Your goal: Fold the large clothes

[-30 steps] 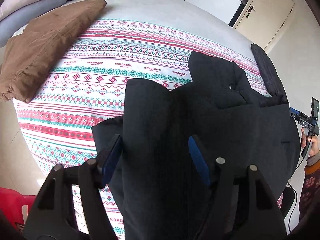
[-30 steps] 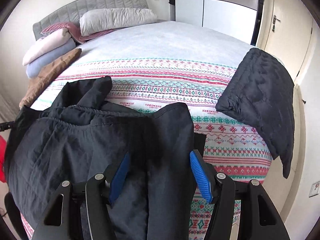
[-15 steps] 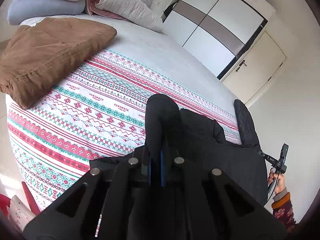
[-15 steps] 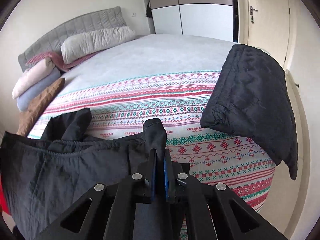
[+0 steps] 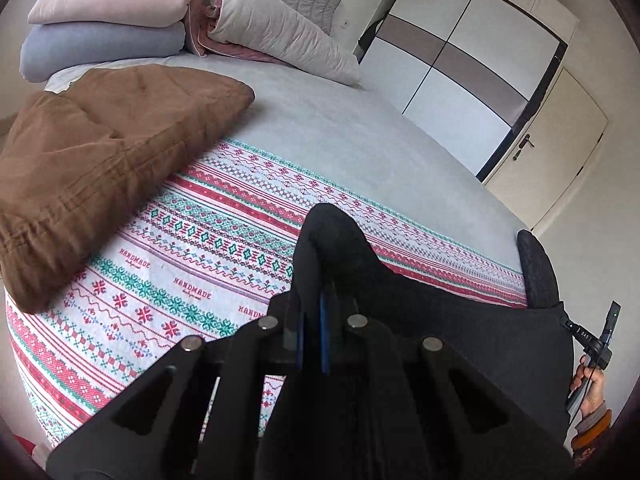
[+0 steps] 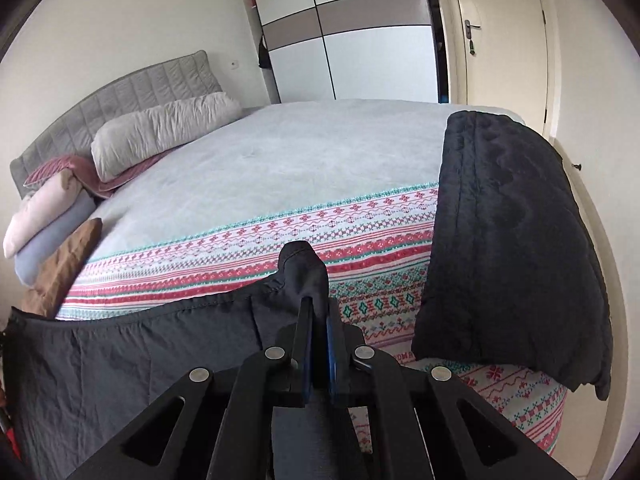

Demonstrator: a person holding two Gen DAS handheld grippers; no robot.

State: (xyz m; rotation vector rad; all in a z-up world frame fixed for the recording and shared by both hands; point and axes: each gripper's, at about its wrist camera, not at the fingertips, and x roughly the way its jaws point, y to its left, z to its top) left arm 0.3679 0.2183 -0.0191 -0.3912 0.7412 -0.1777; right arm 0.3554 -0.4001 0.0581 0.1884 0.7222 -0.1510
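Observation:
A large black garment (image 5: 440, 320) hangs stretched between my two grippers above the near edge of the bed. In the left wrist view my left gripper (image 5: 311, 320) is shut on a bunched corner of it, and the fabric pokes up past the blue pads. At the far right of that view a hand holds the other gripper (image 5: 596, 344). In the right wrist view my right gripper (image 6: 318, 320) is shut on the opposite corner of the black garment (image 6: 120, 360), whose taut top edge runs off to the left.
A patterned bedspread (image 5: 192, 264) covers the bed's near part. A folded brown garment (image 5: 92, 172) lies at the left, a folded black quilted garment (image 6: 508, 240) at the right edge. Pillows (image 5: 280, 28) and rolled blankets (image 5: 108, 4) sit by the headboard. Wardrobe (image 6: 352, 52) and door (image 6: 500, 40) stand behind.
Both grippers went from open around the garment's edge to shut on it. They then moved forward and lifted, pulling the black fabric up taut off the bed.

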